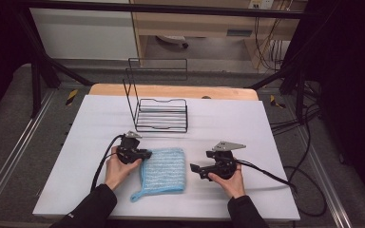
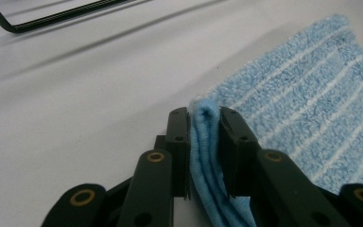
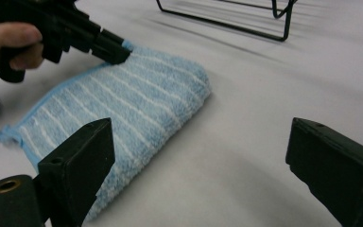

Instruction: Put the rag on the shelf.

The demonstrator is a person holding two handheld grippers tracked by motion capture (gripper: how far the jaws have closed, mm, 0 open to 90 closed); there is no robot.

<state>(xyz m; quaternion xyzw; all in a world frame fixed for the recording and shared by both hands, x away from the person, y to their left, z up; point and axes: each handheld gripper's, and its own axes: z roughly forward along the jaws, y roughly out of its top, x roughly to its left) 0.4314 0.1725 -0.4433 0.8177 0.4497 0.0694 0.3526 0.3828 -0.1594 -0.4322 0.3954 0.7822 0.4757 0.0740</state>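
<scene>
Two grippers were held over the white bench (image 1: 247, 123). A folded blue striped towel (image 1: 164, 171) lay flat near the bench's front edge, about midway between its left and right edges. The left gripper (image 2: 203, 124) was clamped on the towel's upper left corner, the folded edge pinched between its jaws. The right gripper (image 1: 196, 169) was held just right of the towel, apart from it, jaws wide with nothing between them. A black wire rack (image 1: 161, 114) stood toward the back edge.
</scene>
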